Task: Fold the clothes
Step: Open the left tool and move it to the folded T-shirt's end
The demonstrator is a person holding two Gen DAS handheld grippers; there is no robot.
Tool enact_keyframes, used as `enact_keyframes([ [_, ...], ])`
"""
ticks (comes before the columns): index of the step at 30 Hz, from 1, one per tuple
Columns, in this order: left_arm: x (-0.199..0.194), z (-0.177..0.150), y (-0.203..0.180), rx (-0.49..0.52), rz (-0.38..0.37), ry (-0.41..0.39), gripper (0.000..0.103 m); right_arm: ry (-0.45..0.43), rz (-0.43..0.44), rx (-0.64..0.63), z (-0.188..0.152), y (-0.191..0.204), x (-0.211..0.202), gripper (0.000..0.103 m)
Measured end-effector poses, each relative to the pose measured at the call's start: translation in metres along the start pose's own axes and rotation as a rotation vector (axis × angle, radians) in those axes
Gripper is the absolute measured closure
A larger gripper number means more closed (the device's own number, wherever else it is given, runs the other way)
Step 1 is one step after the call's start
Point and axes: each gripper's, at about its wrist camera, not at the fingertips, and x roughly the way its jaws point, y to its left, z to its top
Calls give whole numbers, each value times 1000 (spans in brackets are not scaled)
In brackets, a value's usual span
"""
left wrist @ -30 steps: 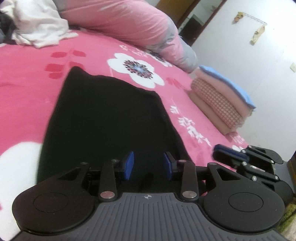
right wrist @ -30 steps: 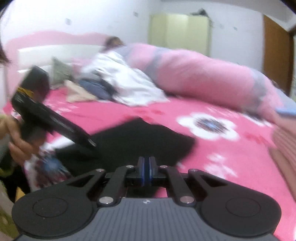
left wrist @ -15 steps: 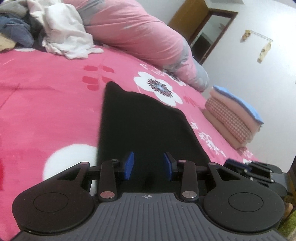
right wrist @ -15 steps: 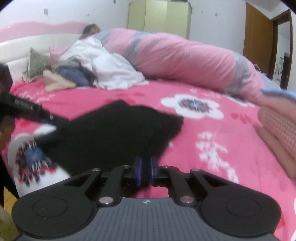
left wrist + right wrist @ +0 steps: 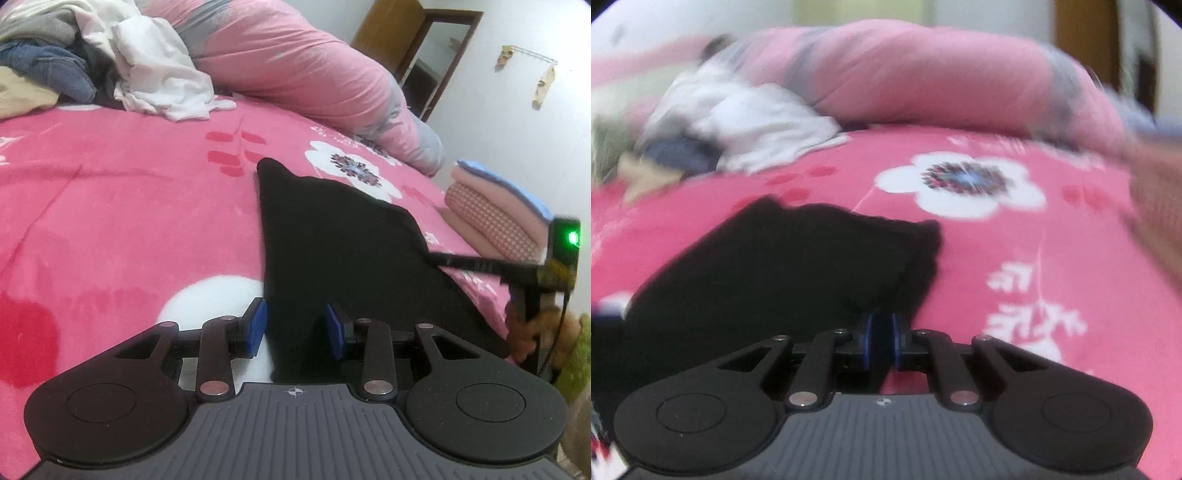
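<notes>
A black garment [image 5: 332, 240] lies flat on the pink flowered bedsheet [image 5: 129, 203]. My left gripper [image 5: 296, 326] is open at its near edge, and the cloth's near left corner runs between the blue pads [image 5: 257, 325]. My right gripper [image 5: 439, 258] reaches in from the right, held by a hand [image 5: 532, 332], with its thin tip on the garment's right edge. The right wrist view is blurred. There my right gripper [image 5: 881, 345] has its pads almost together, with the black garment [image 5: 783, 266] reaching down between them.
A heap of unfolded clothes [image 5: 110, 74] lies at the back left. A rolled pink quilt [image 5: 295, 66] runs along the far side. A stack of folded clothes [image 5: 495, 210] sits at the bed's right edge, near a white wall and a doorway [image 5: 424, 74].
My right gripper has moved onto the garment's right edge. Its pads, pressed together a second ago, now show a thin gap with black cloth. My left gripper stayed open and drew back.
</notes>
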Motion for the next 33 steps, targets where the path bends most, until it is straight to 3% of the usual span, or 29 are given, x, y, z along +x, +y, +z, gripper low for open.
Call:
enact_keyframes([
  [3, -1, -1, 0, 25, -5, -5, 68, -54, -48, -22, 11, 0, -6, 91],
  [6, 1, -1, 1, 26, -12, -3, 67, -85, 11, -20, 21, 4, -3, 92],
  [9, 1, -1, 3, 19, -15, -4, 67, -38, 49, -51, 26, 9, 24, 91],
  [11, 0, -2, 4, 13, -16, -7, 67, 13, 26, -46, 26, 2, 50, 93],
  [16, -1, -5, 4, 13, -21, -12, 66, -67, -32, 54, 47, -16, 41, 93],
  [18, -1, -4, 5, 8, -29, -7, 65, -64, 34, 50, 53, -14, 39, 93],
  [21, 0, -2, 8, -9, -41, 2, 63, 8, 164, -22, 58, 4, 55, 92],
  [24, -1, -2, 7, -19, -37, 8, 63, 48, 118, -45, 62, 10, 86, 92],
  [28, -1, -2, 3, -4, -14, 8, 63, 45, -30, 159, 74, -33, 112, 92],
  [30, -1, -3, 1, 6, -5, 7, 63, 13, -8, 211, 77, -37, 101, 92],
  [33, -1, -4, 2, 10, -9, 4, 62, -32, 93, 175, 81, -22, 80, 92],
])
